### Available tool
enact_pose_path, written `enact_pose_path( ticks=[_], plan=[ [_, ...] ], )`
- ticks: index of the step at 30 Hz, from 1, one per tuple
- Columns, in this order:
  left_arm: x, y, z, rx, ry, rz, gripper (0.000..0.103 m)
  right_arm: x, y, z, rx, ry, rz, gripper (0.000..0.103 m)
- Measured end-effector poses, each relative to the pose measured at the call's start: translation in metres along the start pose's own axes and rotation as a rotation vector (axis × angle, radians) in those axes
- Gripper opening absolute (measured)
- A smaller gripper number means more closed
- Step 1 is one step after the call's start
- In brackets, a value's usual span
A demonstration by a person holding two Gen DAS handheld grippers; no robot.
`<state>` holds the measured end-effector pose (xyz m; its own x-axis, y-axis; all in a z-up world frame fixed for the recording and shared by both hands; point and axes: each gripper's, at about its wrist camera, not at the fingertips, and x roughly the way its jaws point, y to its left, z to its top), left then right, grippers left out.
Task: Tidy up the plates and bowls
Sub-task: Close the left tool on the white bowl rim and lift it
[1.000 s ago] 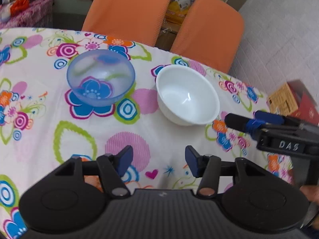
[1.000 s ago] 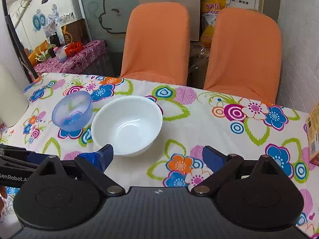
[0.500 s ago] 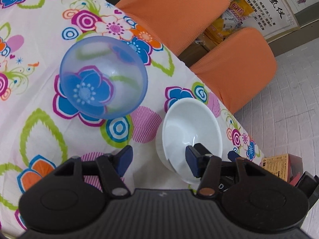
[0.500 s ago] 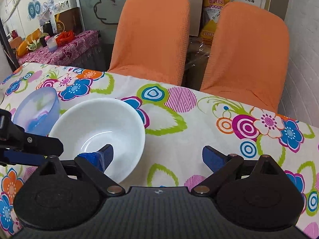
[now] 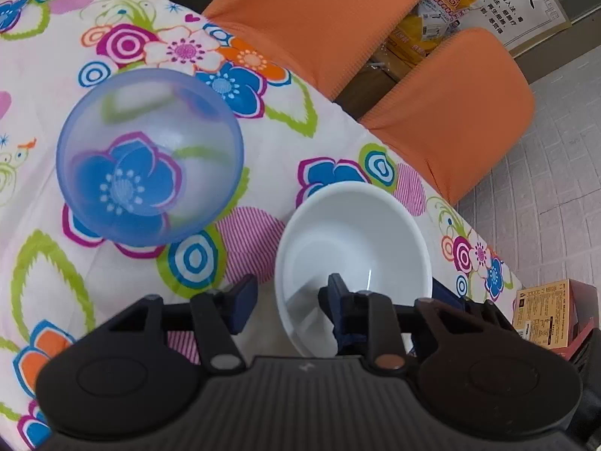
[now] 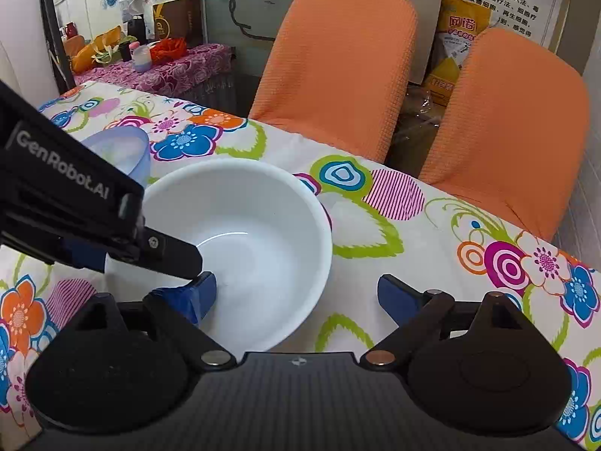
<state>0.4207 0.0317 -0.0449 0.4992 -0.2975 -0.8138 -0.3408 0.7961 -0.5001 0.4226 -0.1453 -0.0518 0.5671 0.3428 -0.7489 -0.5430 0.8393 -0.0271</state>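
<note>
A smooth round white bowl (image 5: 353, 248) stands on the flowered tablecloth (image 5: 45, 56), near a translucent blue bowl (image 5: 148, 156). The left gripper (image 5: 289, 302) is spread wide across the white bowl's rim, one finger inside. The right gripper (image 6: 296, 293) is spread wide too, its left blue pad (image 6: 203, 291) inside the same bowl.
</note>
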Motion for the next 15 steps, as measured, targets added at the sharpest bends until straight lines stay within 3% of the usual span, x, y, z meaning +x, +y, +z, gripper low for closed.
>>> enact_pose_path(
  ticks=[3, 6, 10, 15],
  plan=[
    [0.003, 0.004, 0.003, 0.009, 0.005, -0.004, 0.009, 0.002, 0.001, 0.0, 0.007, 0.003, 0.033, 0.079],
    [0.002, 0.0, 0.006, 0.05, 0.011, -0.033, 0.01, -0.003, 0.013, -0.002, -0.007, -0.016, 0.128, 0.078],
    [0.002, -0.009, -0.002, 0.139, 0.02, 0.006, 0.009, -0.019, 0.034, 0.001, -0.067, -0.042, 0.103, 0.078],
    [-0.008, 0.0, -0.015, 0.143, 0.078, -0.048, 0.009, -0.03, 0.026, -0.008, 0.055, 0.026, 0.161, 0.079]
  ],
)
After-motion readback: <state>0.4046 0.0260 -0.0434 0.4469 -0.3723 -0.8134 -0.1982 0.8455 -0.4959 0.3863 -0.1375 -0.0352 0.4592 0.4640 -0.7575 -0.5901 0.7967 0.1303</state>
